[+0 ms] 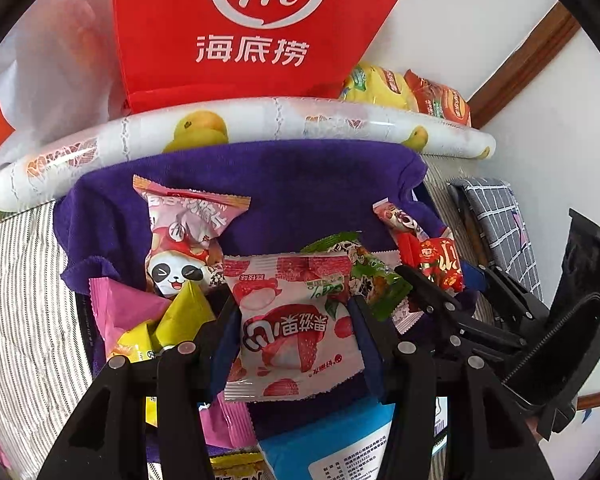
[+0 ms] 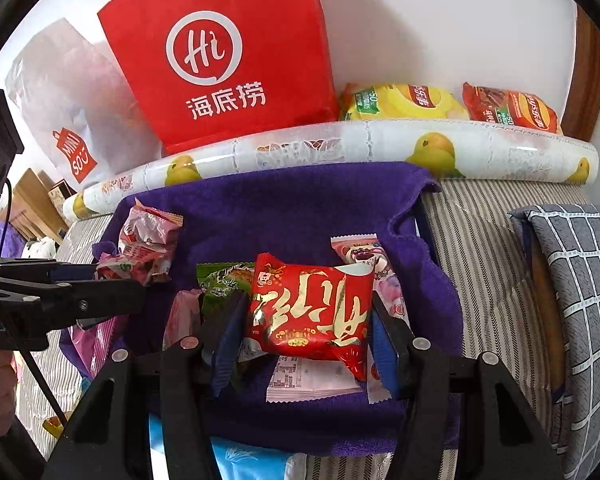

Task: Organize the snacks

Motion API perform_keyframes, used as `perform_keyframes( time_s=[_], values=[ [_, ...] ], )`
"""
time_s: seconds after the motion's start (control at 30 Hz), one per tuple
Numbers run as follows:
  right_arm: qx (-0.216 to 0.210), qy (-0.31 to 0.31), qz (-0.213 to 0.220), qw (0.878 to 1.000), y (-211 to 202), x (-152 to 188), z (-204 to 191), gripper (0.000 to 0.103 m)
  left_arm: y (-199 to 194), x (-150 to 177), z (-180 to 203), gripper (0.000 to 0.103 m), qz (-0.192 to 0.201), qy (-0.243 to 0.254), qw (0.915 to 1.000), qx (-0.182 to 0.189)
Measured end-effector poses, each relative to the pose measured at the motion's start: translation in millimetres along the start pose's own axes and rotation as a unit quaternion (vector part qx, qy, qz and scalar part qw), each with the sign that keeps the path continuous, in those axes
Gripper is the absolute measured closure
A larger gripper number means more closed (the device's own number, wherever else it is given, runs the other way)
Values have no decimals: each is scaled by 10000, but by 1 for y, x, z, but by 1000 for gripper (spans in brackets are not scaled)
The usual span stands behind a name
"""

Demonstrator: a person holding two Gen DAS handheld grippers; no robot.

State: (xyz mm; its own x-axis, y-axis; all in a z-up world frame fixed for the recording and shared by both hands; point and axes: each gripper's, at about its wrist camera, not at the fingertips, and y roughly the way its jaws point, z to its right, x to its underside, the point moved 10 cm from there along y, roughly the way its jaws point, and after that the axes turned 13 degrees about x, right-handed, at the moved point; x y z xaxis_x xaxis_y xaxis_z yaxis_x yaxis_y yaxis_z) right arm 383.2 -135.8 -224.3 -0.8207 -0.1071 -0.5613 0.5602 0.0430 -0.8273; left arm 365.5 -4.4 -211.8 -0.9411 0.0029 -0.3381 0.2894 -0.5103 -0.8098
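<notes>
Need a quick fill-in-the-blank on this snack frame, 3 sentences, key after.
1. The snacks lie on a ____ towel.
2. Between the fingers of the right hand-held gripper sits a ____ packet with gold lettering.
3. The pink-and-white lychee packet sits between the fingers of the ____ hand-held gripper.

Missing words: purple; red; left

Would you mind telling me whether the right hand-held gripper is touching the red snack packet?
Touching: the right wrist view shows the right hand-held gripper with both blue pads against the red snack packet's sides.

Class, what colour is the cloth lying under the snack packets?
Deep purple cloth; it shows best in the right wrist view.
</notes>
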Motion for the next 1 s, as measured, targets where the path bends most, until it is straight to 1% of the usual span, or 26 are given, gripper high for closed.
perform_keyframes(
  time_s=[0.3, 0.47, 0.6, 0.73, 0.87, 0.97, 1.0],
  values=[
    [58, -117, -56, 9999, 4, 5, -3, 44, 13, 0, -3, 52, -135, -117, 9998, 56],
    [141, -239, -91, 9996, 5, 7, -5, 36, 14, 0, -6, 52, -140, -184, 9997, 67],
    [279, -328, 0, 9991, 1, 6, -6, 29, 15, 1, -9, 51, -151, -219, 9996, 53],
    [345, -326, 70, 9988, -4, 4, -6, 28, 15, 0, -12, 51, -129, -261, 9996, 40],
    [306, -327, 118, 9989, -8, 3, -7, 27, 15, -1, -12, 51, -131, -250, 9996, 54],
    [365, -380, 196, 9984, -12, 2, -9, 27, 14, -1, -10, 46, -125, -256, 9995, 101],
    [381, -391, 217, 9983, -13, 2, -9, 27, 12, -2, -8, 42, -95, -252, 9996, 122]
  ],
)
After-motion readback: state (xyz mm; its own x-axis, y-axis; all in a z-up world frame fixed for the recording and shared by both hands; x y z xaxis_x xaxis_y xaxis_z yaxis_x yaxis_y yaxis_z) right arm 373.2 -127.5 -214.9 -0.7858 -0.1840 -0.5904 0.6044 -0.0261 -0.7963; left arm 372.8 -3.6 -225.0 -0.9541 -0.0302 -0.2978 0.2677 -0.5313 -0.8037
